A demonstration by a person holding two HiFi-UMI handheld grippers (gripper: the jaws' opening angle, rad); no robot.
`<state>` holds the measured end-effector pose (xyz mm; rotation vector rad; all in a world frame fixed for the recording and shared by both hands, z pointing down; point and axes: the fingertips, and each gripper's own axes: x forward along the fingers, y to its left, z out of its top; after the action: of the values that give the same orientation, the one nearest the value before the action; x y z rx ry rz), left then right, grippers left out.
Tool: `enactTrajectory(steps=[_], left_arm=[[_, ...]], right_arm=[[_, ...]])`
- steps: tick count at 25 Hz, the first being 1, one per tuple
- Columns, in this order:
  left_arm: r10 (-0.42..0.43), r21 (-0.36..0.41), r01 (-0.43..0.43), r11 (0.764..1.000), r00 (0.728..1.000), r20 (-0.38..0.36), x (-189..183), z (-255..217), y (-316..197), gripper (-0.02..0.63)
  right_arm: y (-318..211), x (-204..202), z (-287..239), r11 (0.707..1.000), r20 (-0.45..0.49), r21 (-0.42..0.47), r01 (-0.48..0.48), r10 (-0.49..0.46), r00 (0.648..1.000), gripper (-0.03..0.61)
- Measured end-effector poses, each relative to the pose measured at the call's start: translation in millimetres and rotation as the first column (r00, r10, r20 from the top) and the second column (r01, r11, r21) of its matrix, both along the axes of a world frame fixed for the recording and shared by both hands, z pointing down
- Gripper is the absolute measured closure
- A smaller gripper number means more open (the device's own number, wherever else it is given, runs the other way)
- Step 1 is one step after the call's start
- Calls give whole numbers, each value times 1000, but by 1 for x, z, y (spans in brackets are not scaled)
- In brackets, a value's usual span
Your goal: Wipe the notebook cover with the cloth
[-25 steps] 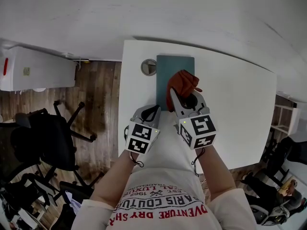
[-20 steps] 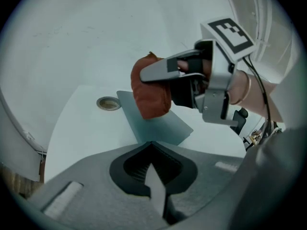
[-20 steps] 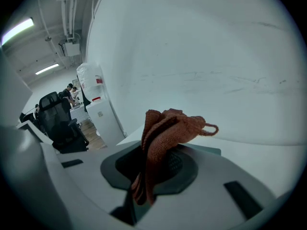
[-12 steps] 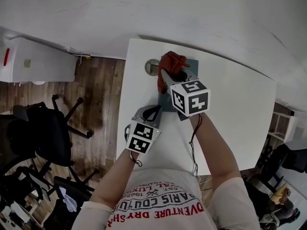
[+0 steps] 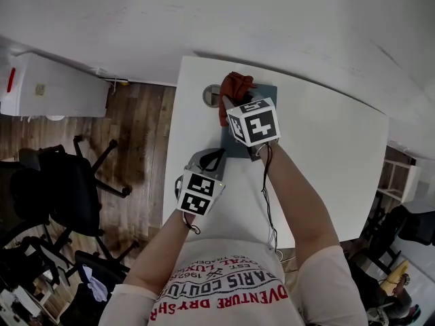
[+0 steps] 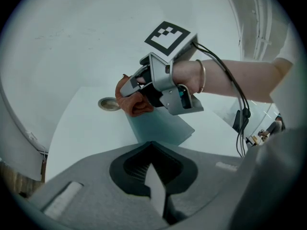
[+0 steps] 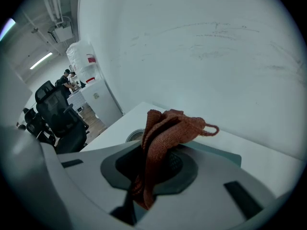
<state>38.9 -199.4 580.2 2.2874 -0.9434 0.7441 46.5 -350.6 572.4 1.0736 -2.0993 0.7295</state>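
A teal notebook (image 5: 269, 94) lies flat at the far side of the white table (image 5: 326, 155). My right gripper (image 5: 234, 104) is shut on a rust-red cloth (image 5: 235, 85), which it holds over the notebook's far left corner. In the right gripper view the cloth (image 7: 168, 128) bunches out of the gripper (image 7: 156, 164), with the notebook (image 7: 218, 153) just beyond. My left gripper (image 5: 215, 157) is shut with nothing in it, its tip at the notebook's near edge. The left gripper view shows the notebook (image 6: 160, 126), the cloth (image 6: 135, 103) and the right gripper (image 6: 132, 87) ahead of the left gripper (image 6: 152, 147).
A round metal disc (image 5: 211, 95) is set in the table just left of the notebook. A white wall rises behind the table. Left of the table are wood floor, office chairs (image 5: 61, 189) and a white cabinet (image 5: 54, 90). A shelf (image 5: 397, 178) stands at the right.
My right gripper has carried the cloth away from me, from the notebook's near right part to its far left corner. The left gripper has stayed put.
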Motion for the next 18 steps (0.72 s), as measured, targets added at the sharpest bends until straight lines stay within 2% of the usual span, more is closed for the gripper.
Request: enactTrajectory(steps=[6,12,18], left_arm=[[16,4,-16,1000,1000,8,1,0,1,604],[17,10,-17,1000,1000,11,1,0,-1,604],[15,18,-15,1000,1000,17,1,0,0,604]], right_arm=[[0,6,0,999,-2,-36,10,-10,1000,506],[-2,28,3,997,34,-62,-56,58,998,505],[-3,46,4,993,41,-84,-81,85,996,505]])
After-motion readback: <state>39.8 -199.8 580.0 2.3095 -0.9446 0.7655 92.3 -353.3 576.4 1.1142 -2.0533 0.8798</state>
